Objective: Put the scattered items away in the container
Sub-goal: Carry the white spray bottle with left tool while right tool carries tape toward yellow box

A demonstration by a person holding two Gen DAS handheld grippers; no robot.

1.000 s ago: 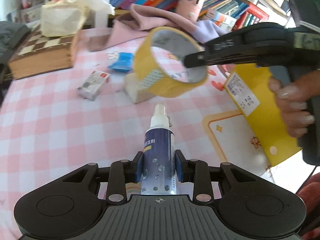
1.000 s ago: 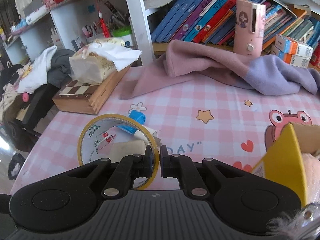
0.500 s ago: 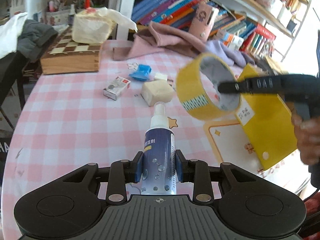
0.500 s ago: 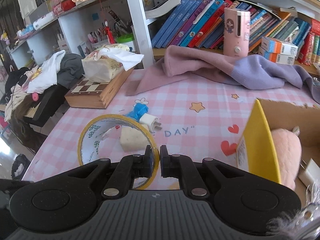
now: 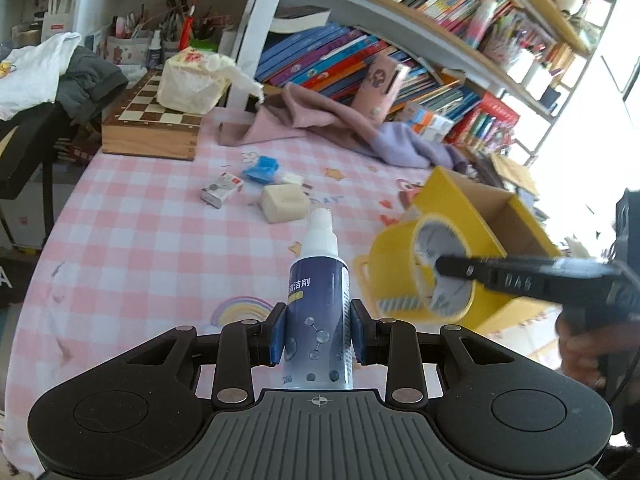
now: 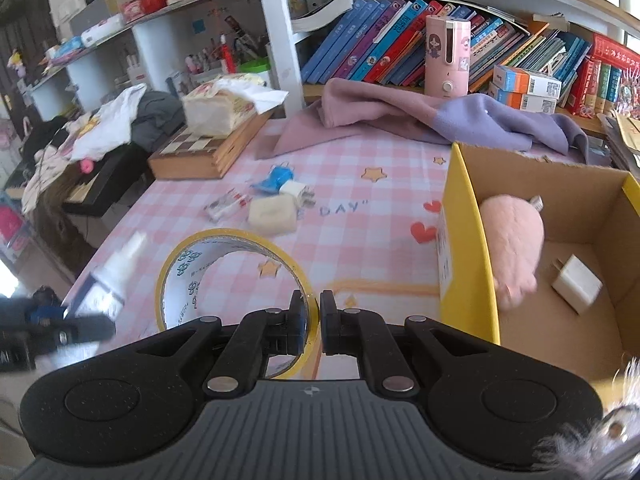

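The right tongs [image 6: 314, 312], clamped on the tape [image 6: 236, 276] rim, have carried it from mid-surface to just beside the box [image 6: 468, 240] wall; release inside is likely next. The left tongs [image 5: 318, 340] grip the bottle [image 5: 318, 300], raised above the surface [image 5: 160, 248].

Printed in white Chinese characters on the dark blue spray bottle [image 5: 318, 312] at lower centre of the left wrist view: "洁剂", first character cut off. Embossed on the black finger of the right gripper [image 5: 440, 268] at right of that view: "DAS". Printed in blue on the pink checked tablecloth [image 6: 344, 210] at centre of the right wrist view: "DAY"". Book spines unreadable.
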